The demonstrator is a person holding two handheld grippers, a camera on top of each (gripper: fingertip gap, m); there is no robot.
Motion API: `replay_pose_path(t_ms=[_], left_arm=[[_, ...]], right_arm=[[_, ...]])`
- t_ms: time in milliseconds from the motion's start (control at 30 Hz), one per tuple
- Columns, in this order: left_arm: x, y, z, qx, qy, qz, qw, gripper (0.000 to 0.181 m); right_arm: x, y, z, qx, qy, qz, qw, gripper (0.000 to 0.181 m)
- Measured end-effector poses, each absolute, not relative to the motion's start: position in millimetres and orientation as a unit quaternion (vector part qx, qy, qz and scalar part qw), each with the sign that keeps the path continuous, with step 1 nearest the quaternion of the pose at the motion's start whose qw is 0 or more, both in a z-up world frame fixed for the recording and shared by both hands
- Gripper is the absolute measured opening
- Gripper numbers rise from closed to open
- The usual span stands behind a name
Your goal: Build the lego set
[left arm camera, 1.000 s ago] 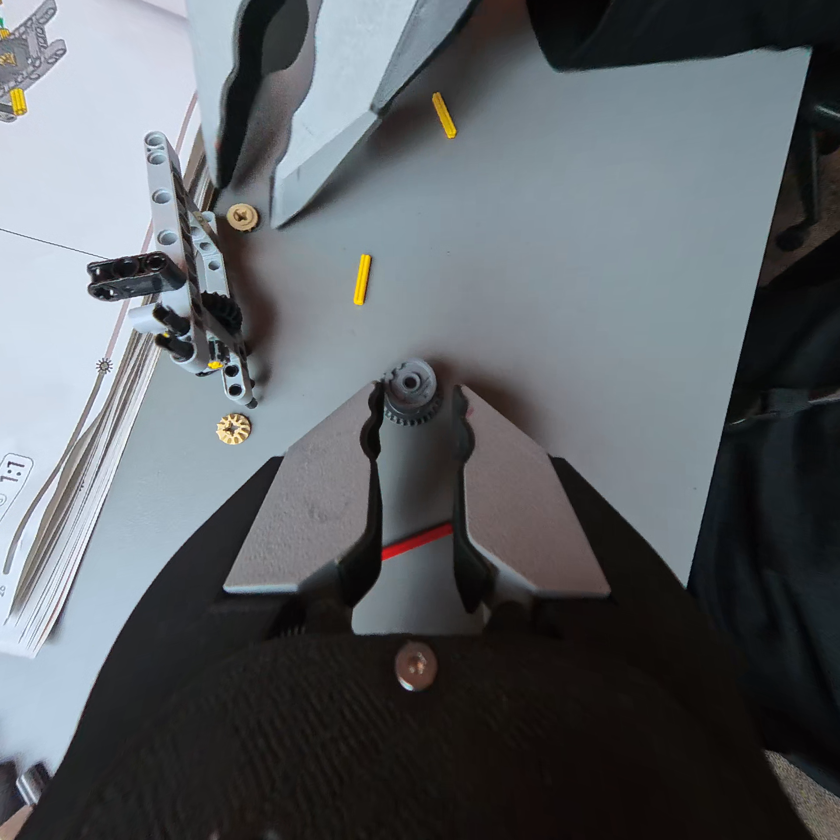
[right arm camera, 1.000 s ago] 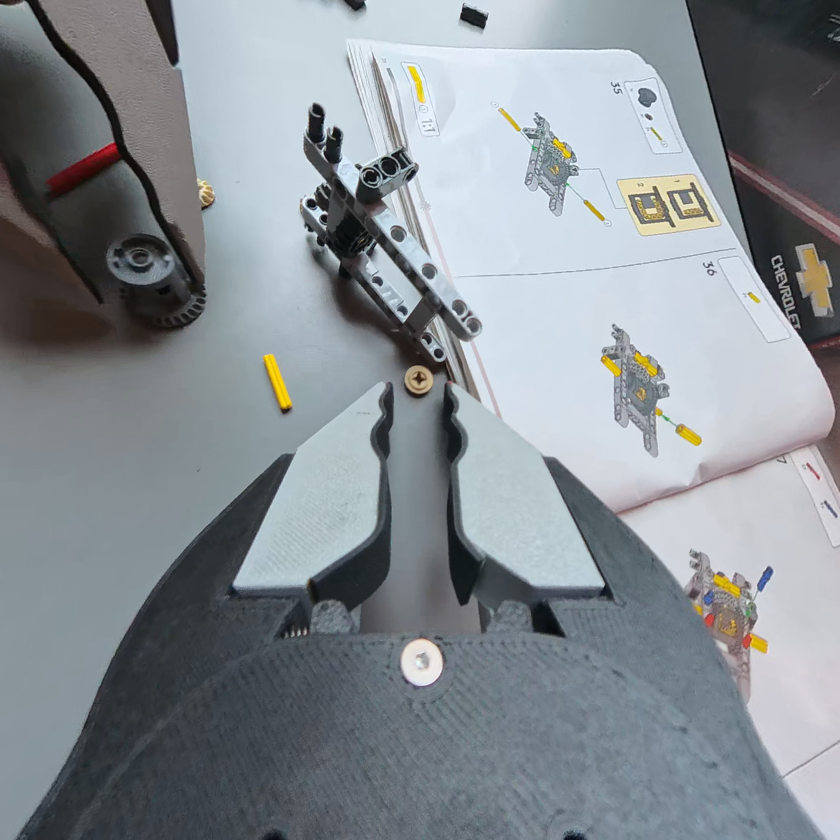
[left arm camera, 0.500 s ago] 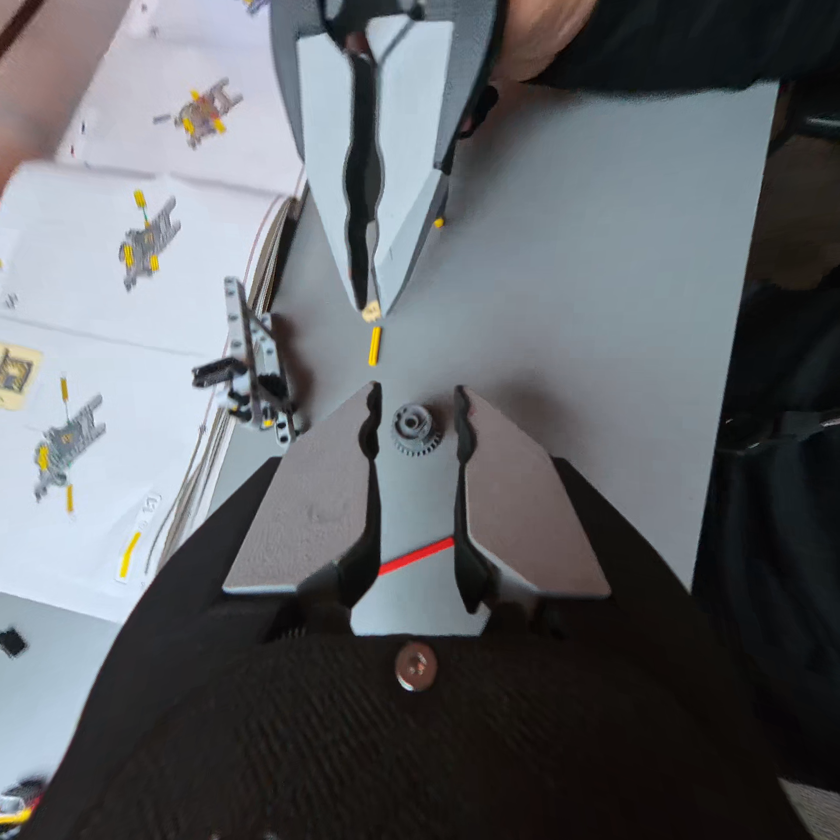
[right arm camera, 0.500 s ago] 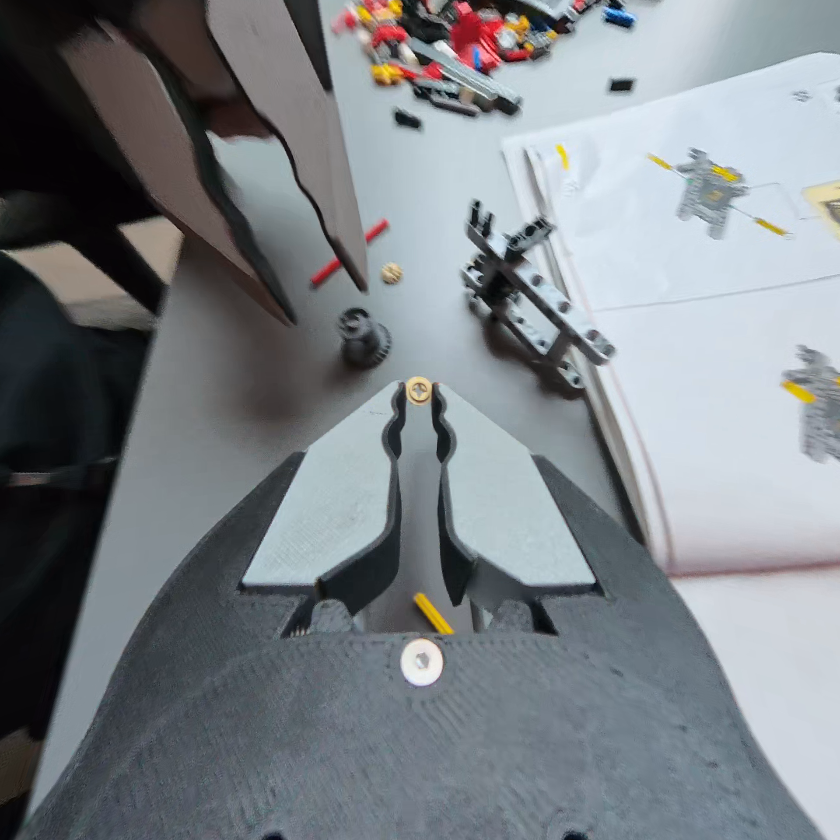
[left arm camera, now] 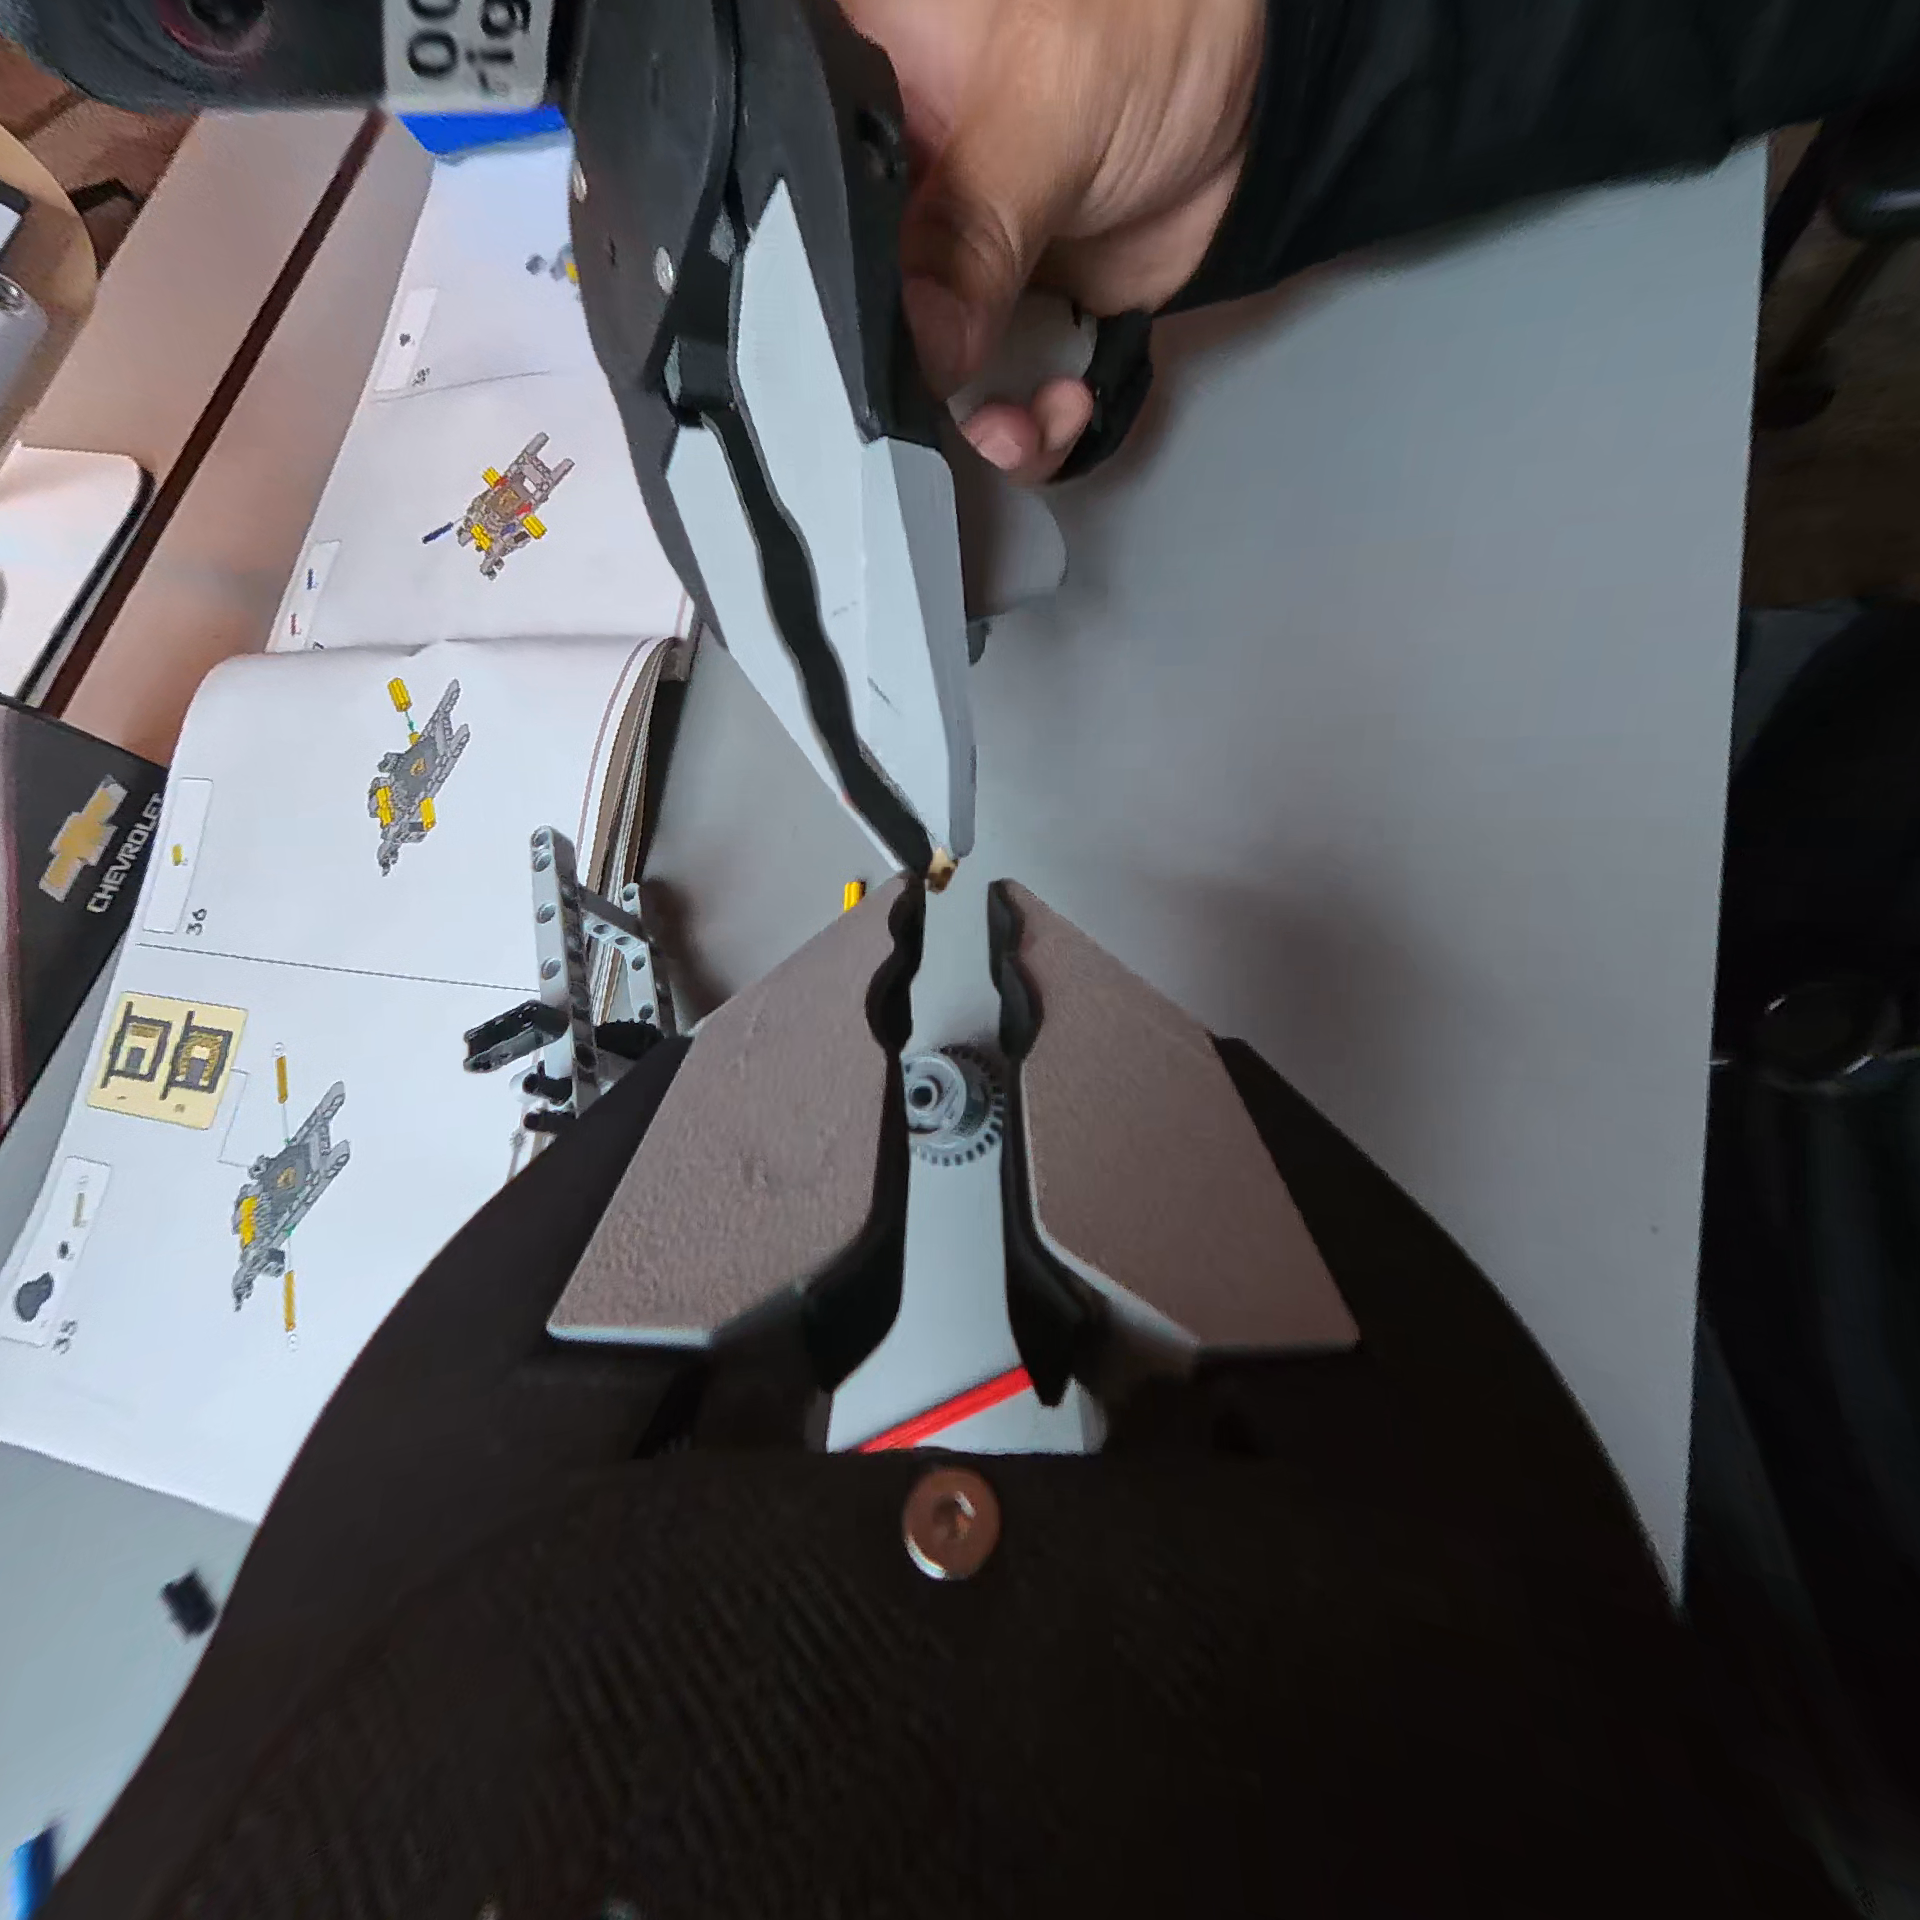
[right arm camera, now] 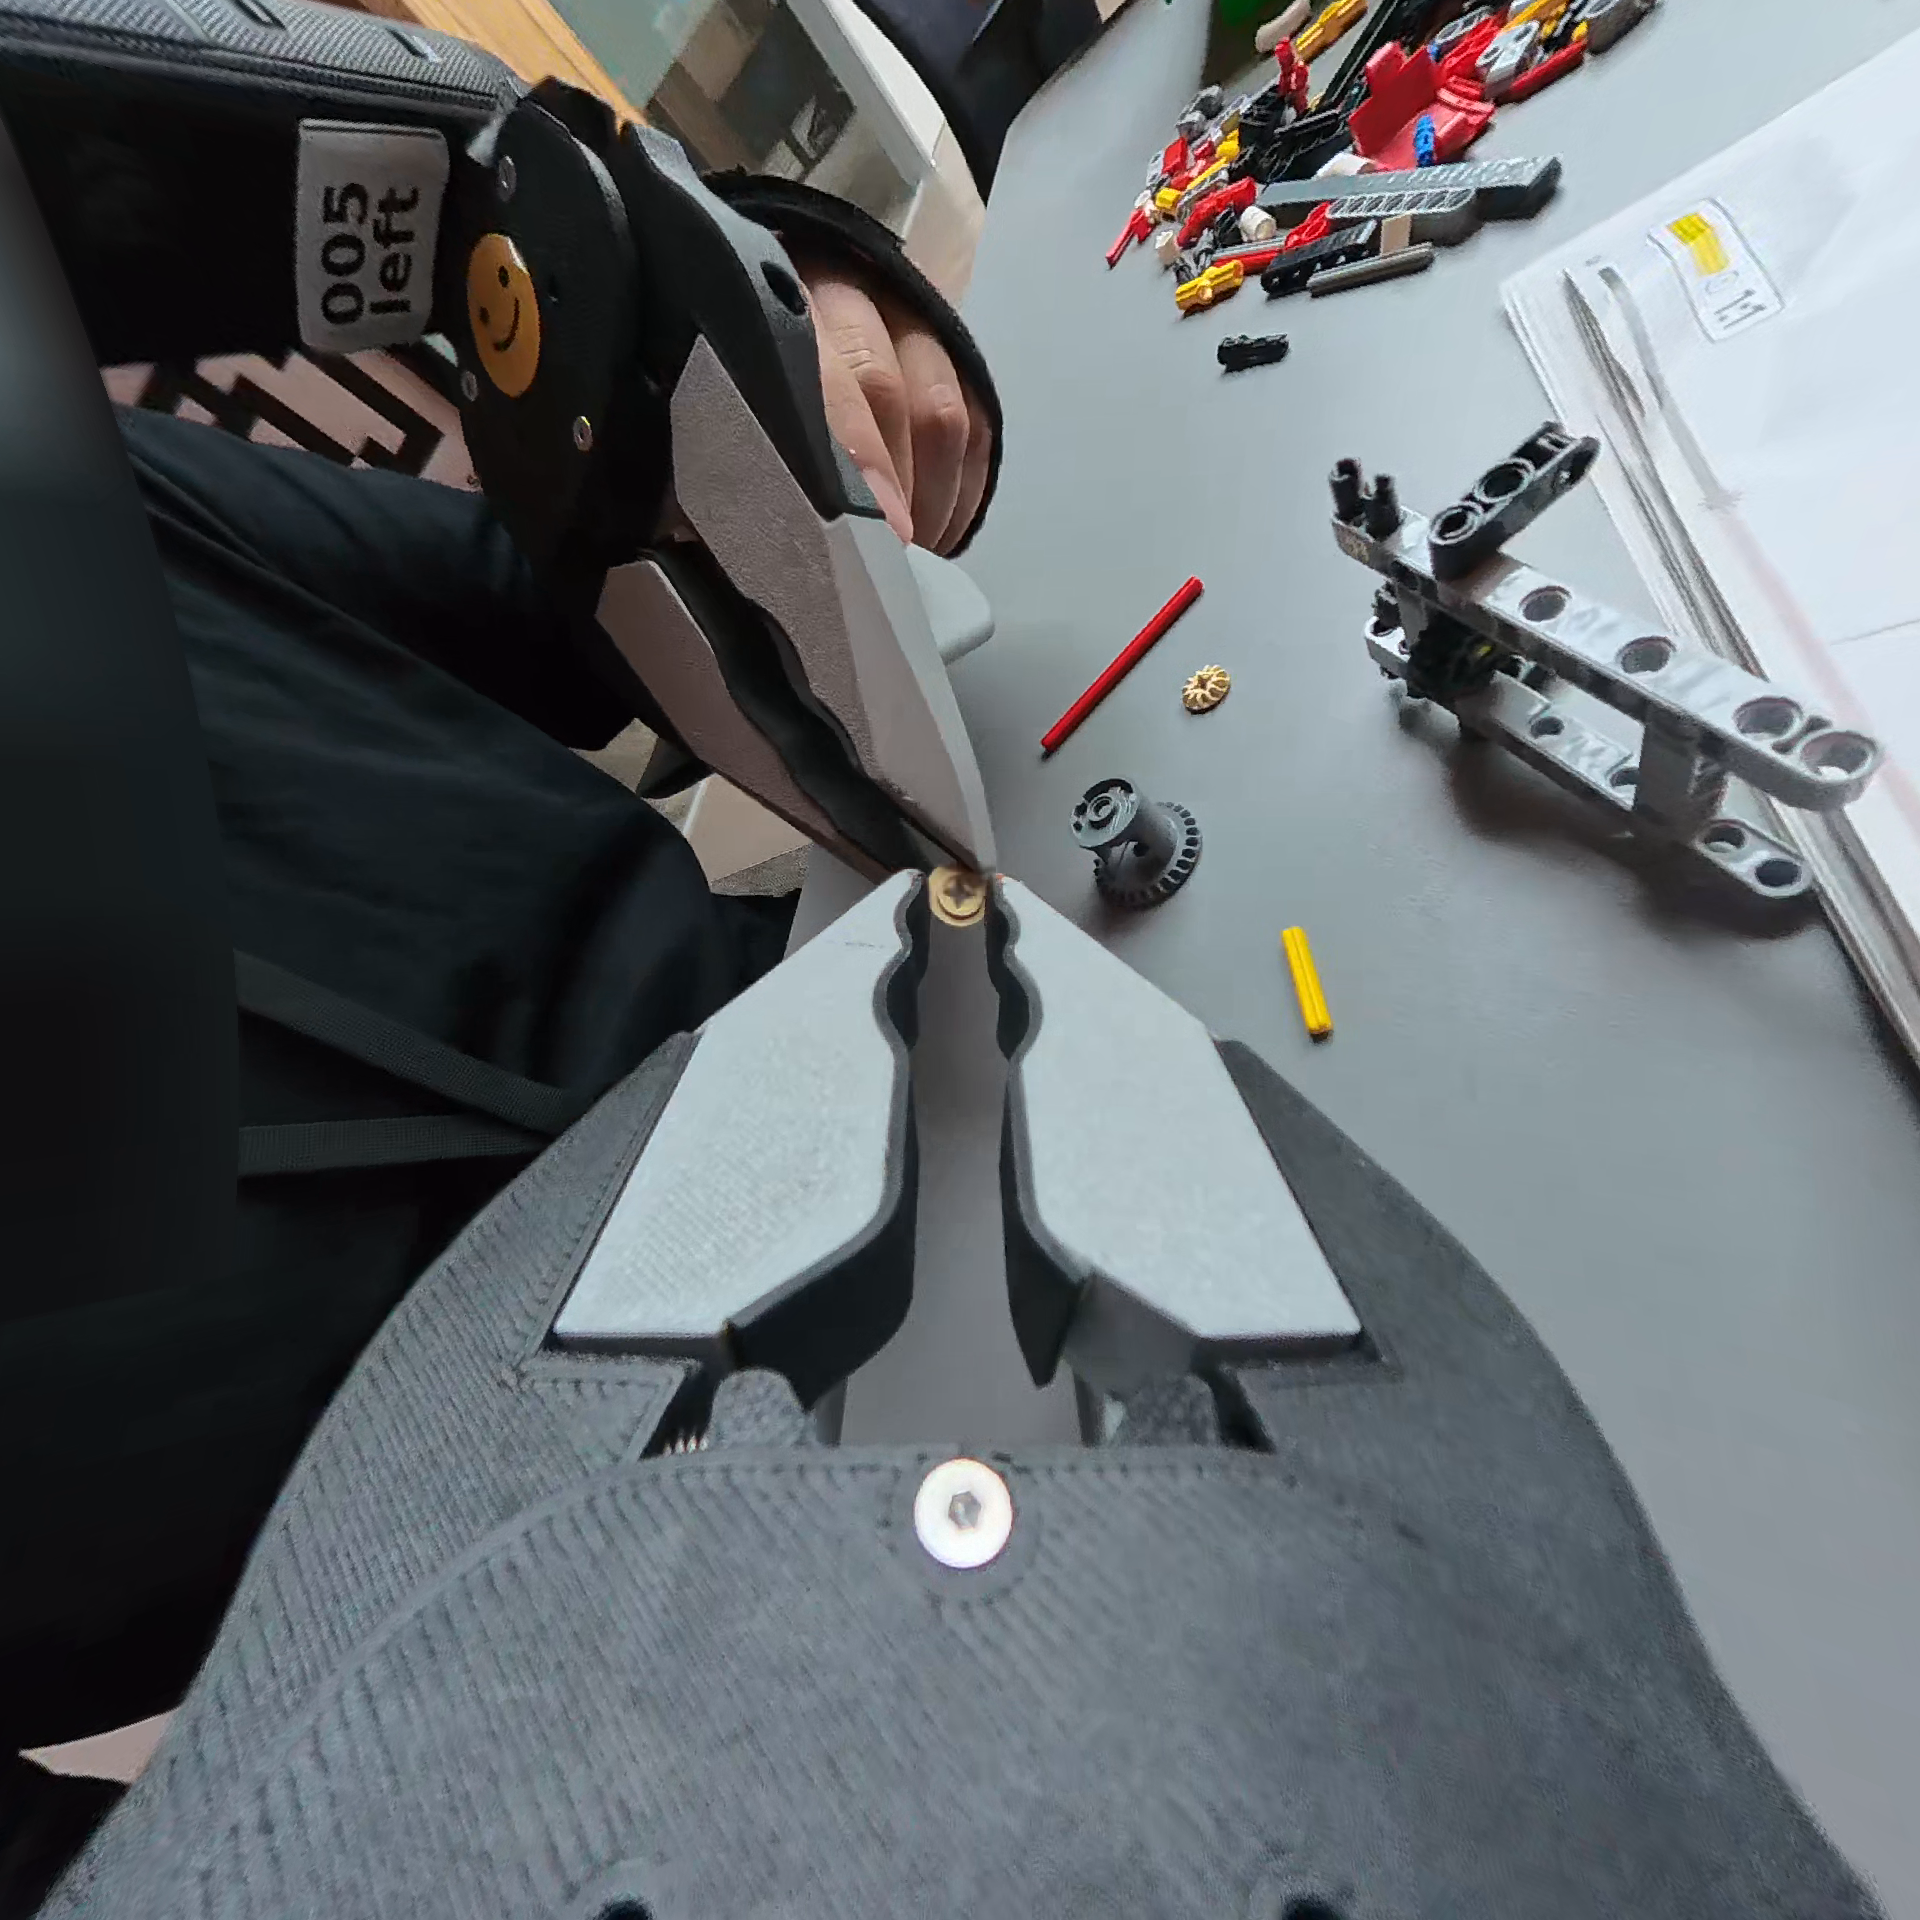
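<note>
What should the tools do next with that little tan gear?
Probably ease the open left tool forward around the small tan gear, then close. The right tool pinches it at its tips, held up right against the left tool's fingertips.

Soft, even daylight fills both views, brightest on the instruction booklet (left arm camera: 343, 1039), whose white pages nearly wash out. The grey table (right arm camera: 1455, 1195) shows soft shadows beside the frame assembly (right arm camera: 1600, 665). Wide-angle lenses bend the edges; motion blur smears the hand (left arm camera: 1070, 197).
</note>
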State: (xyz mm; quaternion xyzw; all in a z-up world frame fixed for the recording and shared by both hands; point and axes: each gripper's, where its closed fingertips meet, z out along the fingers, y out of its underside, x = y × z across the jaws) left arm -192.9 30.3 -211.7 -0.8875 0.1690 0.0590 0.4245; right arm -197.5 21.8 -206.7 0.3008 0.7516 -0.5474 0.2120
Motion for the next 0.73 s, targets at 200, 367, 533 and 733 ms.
replay_pose_path(t_ms=[200,367,533,733], left_arm=[[-191.3,31.4,-208.2,-0.881,0.161,0.036,0.444,0.002],[-202.4,32.3,-201.2,-0.881,0.056,-0.066,0.465,0.001],[-204.0,27.4,-188.4,-0.81,-0.111,-0.362,0.448,0.001],[-189.7,21.6,-194.7,-0.784,-0.158,-0.494,0.342,0.001]], right_arm=[[-196.4,18.4,-205.0,0.312,0.728,-0.558,0.248,0.007],[-206.1,28.5,-199.8,0.318,0.731,-0.569,0.203,0.008],[-203.4,39.5,-199.3,0.196,0.845,-0.49,-0.087,0.019],[-190.8,25.2,-184.5,0.021,0.845,-0.342,-0.41,0.008]])
